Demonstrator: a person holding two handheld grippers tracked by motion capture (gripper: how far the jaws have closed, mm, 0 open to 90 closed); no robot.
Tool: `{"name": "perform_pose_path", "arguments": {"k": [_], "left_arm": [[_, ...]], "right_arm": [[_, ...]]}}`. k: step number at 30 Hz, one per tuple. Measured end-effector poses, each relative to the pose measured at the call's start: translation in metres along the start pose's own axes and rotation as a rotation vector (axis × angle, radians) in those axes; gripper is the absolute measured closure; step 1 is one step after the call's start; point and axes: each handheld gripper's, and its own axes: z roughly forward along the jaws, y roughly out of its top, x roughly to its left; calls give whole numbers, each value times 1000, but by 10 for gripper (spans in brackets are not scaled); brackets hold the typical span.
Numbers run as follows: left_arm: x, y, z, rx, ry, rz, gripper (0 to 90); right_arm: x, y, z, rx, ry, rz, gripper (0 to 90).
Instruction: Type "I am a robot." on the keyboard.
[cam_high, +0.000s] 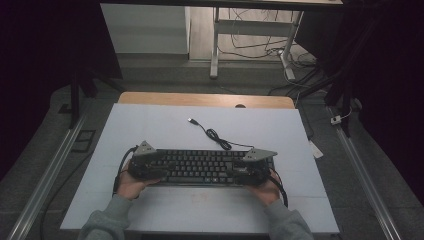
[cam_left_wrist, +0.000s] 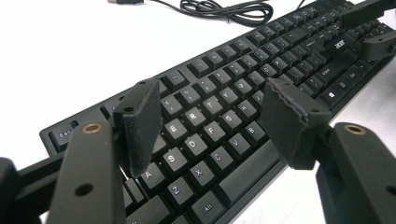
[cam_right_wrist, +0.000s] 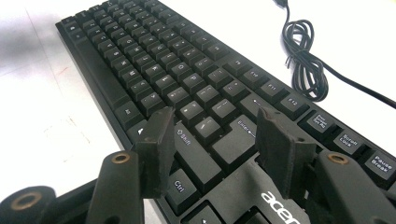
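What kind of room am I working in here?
Probably a lab or office recording bay: a white work table with a keyboard, a height-adjustable desk frame behind, and loose floor cables.

My black keyboard (cam_high: 202, 167) is lying flat on the white table top, its long side running across in front of me, keys facing up. It is sitting near my edge of the surface, roughly centred. Its white-lettered keys are showing clearly in the left gripper view (cam_left_wrist: 219, 116), and an acer mark is showing on the panel beside the Enter key in the right gripper view (cam_right_wrist: 187, 79). Its black cable (cam_high: 216, 136) is trailing away from the back edge, bunching into a small coil, and ending in a USB plug (cam_high: 192, 120) lying loose farther out.
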Motion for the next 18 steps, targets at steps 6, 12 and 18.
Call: {"name": "perform_pose_path", "arguments": {"k": [6, 12, 18], "left_arm": [[0, 0, 1, 17, -13, 4, 359], [-2, 0, 4, 31, -20, 16, 357], [-2, 0, 4, 35, -22, 20, 355]], "right_arm": [[1, 1, 0, -7, 14, 4, 476], [2, 3, 1, -14, 19, 4, 476], [4, 7, 3, -21, 23, 1, 481]]}}
